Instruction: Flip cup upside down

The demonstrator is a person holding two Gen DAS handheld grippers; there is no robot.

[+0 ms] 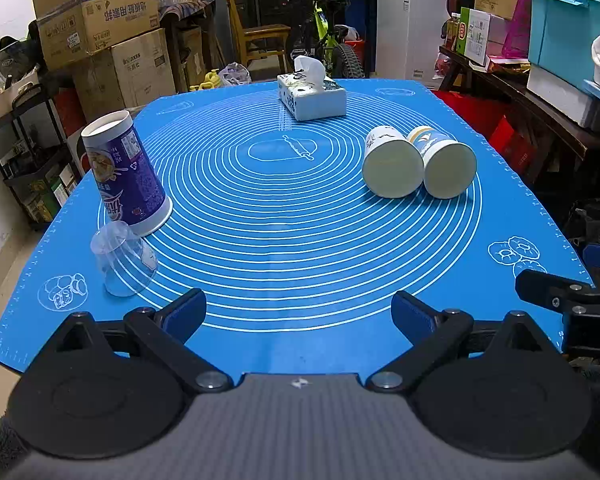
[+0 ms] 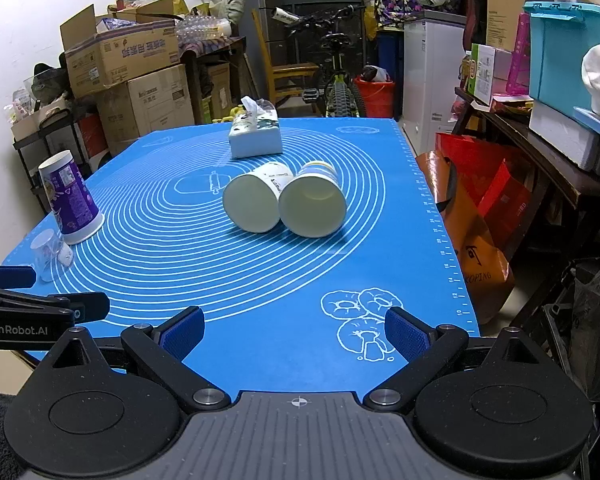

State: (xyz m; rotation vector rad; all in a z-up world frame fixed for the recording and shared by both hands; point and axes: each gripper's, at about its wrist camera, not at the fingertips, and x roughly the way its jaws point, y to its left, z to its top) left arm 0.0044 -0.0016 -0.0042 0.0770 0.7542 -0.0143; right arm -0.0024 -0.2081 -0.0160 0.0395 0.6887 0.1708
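Two white paper cups lie on their sides on the blue mat (image 1: 284, 208), mouths toward me, touching: one (image 1: 392, 166) (image 2: 254, 202) on the left, one with a blue-yellow print (image 1: 448, 166) (image 2: 314, 204) on the right. A purple cup (image 1: 126, 172) (image 2: 72, 200) stands upside down at the left. A clear plastic cup (image 1: 122, 258) (image 2: 50, 252) stands upside down in front of it. My left gripper (image 1: 298, 316) is open and empty over the mat's near edge. My right gripper (image 2: 294, 332) is open and empty, near the mat's front right.
A tissue box (image 1: 312, 94) (image 2: 256, 136) sits at the far middle of the mat. Stacked cardboard boxes (image 1: 100, 32) stand to the left, a bicycle (image 2: 340, 80) behind, shelves and red bags (image 2: 472, 200) to the right. The other gripper (image 1: 572, 300) (image 2: 28, 308) shows at each view's edge.
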